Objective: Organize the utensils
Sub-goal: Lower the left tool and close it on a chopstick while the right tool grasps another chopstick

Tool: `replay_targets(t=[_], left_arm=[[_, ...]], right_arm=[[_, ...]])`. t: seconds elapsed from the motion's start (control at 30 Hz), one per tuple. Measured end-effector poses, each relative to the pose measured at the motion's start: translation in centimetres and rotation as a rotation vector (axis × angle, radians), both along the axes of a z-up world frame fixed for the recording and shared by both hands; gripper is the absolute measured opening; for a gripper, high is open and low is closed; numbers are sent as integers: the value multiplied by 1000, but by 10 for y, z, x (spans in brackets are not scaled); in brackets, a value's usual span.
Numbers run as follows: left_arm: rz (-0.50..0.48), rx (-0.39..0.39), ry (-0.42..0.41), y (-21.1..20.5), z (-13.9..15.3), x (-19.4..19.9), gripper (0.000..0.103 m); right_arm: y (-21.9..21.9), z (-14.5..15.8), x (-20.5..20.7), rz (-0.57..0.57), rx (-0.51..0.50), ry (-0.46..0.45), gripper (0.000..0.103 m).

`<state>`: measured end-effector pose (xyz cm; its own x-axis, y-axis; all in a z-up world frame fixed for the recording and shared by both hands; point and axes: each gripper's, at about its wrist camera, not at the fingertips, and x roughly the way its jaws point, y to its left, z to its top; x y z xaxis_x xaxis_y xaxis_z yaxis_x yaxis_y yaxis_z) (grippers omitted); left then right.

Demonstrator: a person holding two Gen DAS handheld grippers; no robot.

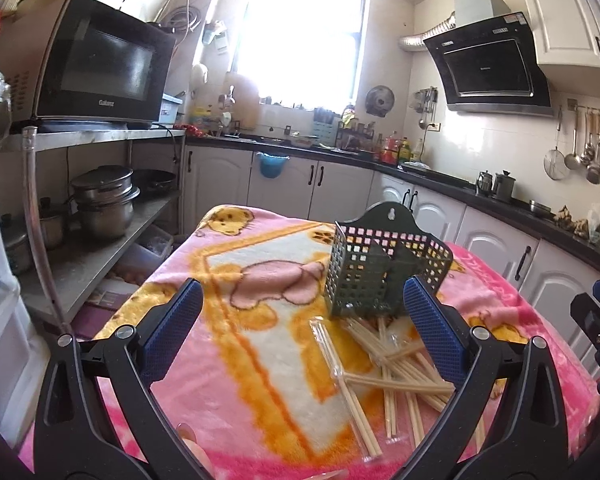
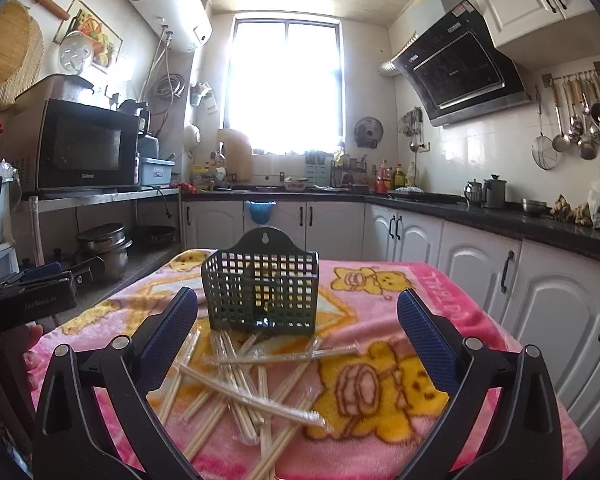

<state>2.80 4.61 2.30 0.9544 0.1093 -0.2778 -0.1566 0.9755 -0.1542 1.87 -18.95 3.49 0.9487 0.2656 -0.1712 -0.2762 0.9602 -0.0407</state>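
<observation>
The chopsticks (image 2: 244,384) lie crisscrossed on the blanket-covered table (image 2: 384,292), just in front of the basket (image 2: 260,292). They look light, stiff and slippery in clear wrappers; best pinched mid-length. The basket appears empty. Left tool (image 1: 300,320) and right tool (image 2: 298,328) both gape, holding nothing.

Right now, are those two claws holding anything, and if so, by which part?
Nothing. The left claw and right claw are both open and empty above the chopsticks, in front of the basket.
</observation>
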Motion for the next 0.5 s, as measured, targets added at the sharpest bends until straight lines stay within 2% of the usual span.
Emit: replay_targets(t=[0.27, 0.5], left_arm=[[-4, -16, 37, 12, 19, 35, 93], [-47, -65, 192, 26, 8, 86, 93]], right_arm=[[10, 14, 29, 24, -40, 17, 97], [5, 22, 71, 5, -27, 112, 97]])
